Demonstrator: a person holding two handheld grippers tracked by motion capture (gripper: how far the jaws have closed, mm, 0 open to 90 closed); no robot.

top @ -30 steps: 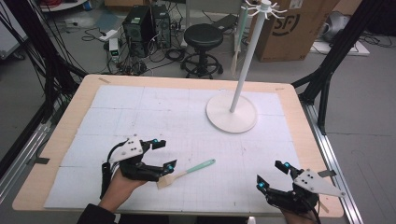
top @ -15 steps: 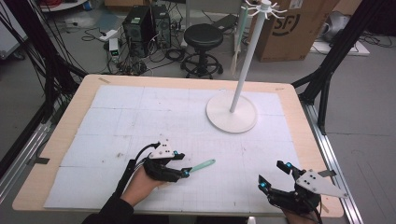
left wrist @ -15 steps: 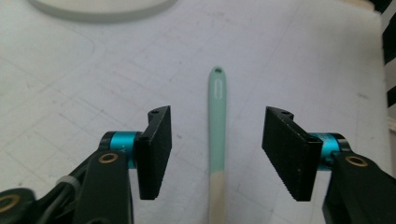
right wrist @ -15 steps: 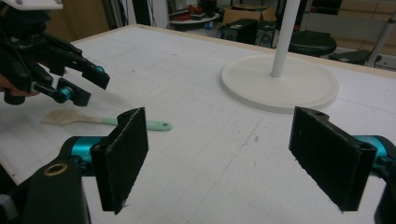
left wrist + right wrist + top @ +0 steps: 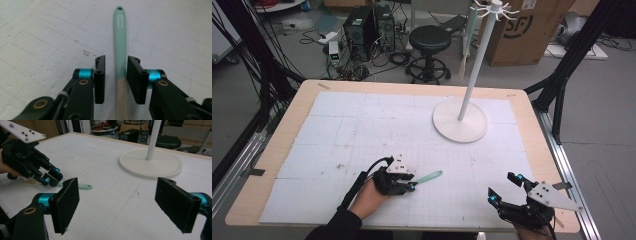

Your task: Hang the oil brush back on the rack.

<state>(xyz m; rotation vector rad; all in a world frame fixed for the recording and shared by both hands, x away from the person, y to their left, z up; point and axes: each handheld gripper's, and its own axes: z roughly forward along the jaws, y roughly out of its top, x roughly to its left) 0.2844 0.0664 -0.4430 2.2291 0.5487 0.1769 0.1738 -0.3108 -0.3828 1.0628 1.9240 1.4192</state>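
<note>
We see the spatula lying flat on the white table, near its front edge. Our left gripper straddles the handle where green meets tan; its jaws have just been closing, with small gaps left on both sides, so nothing is clamped yet. Our right gripper hovers wide open and empty, well apart, short of the white stand.
</note>
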